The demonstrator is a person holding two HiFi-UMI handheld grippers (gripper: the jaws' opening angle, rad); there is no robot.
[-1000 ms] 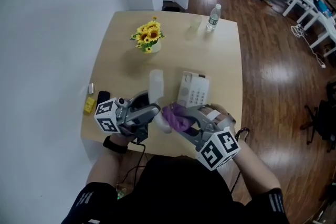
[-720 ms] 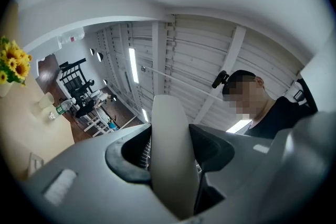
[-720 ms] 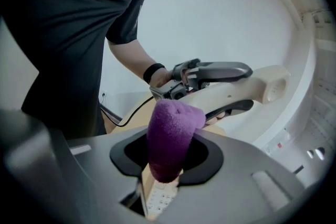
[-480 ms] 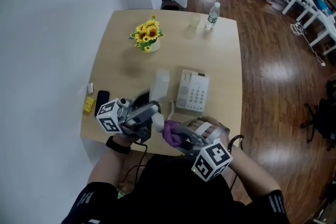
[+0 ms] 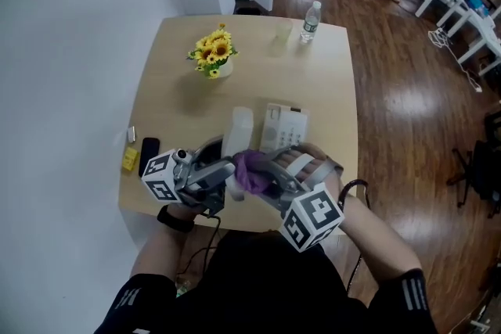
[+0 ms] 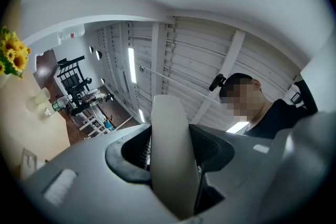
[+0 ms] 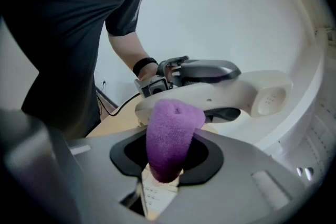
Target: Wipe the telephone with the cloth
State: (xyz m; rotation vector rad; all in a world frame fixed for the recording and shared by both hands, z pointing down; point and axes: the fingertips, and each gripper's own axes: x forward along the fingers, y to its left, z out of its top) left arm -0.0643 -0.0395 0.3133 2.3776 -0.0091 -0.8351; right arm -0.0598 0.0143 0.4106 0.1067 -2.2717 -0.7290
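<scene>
My left gripper (image 5: 225, 177) is shut on the white telephone handset (image 5: 239, 138) and holds it above the table, one end toward the flowers. In the left gripper view the handset (image 6: 170, 155) fills the gap between the left gripper's (image 6: 171, 170) jaws. My right gripper (image 5: 264, 181) is shut on a purple cloth (image 5: 250, 170), which lies against the handset's near end. In the right gripper view the cloth (image 7: 170, 136) sticks out of the right gripper (image 7: 168, 162), right under the handset (image 7: 231, 93). The telephone base (image 5: 283, 127) sits on the table behind the cloth.
A vase of sunflowers (image 5: 210, 55) stands at the far left of the wooden table (image 5: 329, 90). A water bottle (image 5: 309, 22) and a clear cup (image 5: 282, 35) stand at the far edge. Yellow (image 5: 129, 159) and black (image 5: 149, 146) small items lie by the left edge.
The right gripper drew back toward the table's front edge with the cloth, then came forward again to the handset. The left gripper has kept the handset almost still.
</scene>
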